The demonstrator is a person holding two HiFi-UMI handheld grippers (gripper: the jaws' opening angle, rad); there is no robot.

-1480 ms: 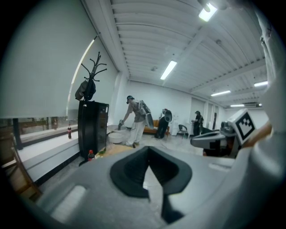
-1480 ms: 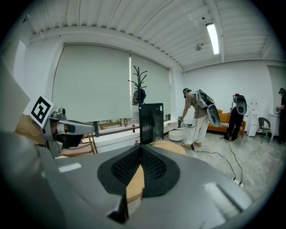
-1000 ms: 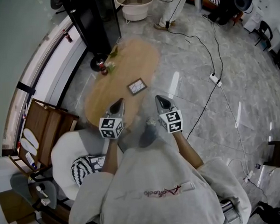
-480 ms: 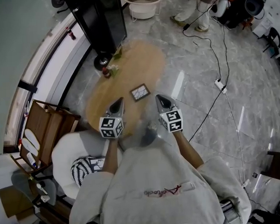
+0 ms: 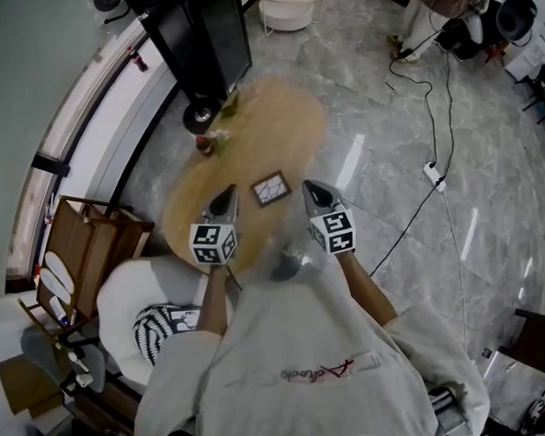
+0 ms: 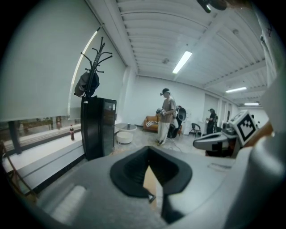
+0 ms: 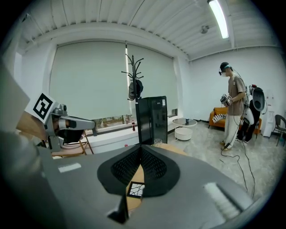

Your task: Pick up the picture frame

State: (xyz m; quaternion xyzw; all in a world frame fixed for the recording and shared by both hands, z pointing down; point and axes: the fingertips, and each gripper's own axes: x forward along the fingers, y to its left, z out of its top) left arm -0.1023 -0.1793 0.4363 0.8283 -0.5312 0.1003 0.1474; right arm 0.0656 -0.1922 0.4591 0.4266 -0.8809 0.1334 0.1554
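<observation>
The picture frame (image 5: 271, 189), a small dark-edged square with a white cracked pattern, lies flat on the oval wooden table (image 5: 258, 130). In the head view it sits between and just ahead of my two grippers. My left gripper (image 5: 227, 194) is to its left over the table's near edge, shut and empty. My right gripper (image 5: 309, 188) is to the frame's right, also shut with nothing in it. In the right gripper view the picture frame (image 7: 136, 189) shows below the closed jaw tips (image 7: 140, 148). The left gripper view shows only a strip of the table (image 6: 151, 178).
A red-capped bottle (image 5: 204, 145) and a small green plant (image 5: 224, 103) stand at the table's far left. A black cabinet (image 5: 202, 37) is behind it. A white seat with a striped cushion (image 5: 159, 325) is at my left. A cable and power strip (image 5: 433, 172) lie on the floor at right. A person (image 5: 434, 0) stands beyond.
I have moved forward toward the table. The picture frame has come closer and now lies level with both gripper tips, which reach over the table's near edge.
</observation>
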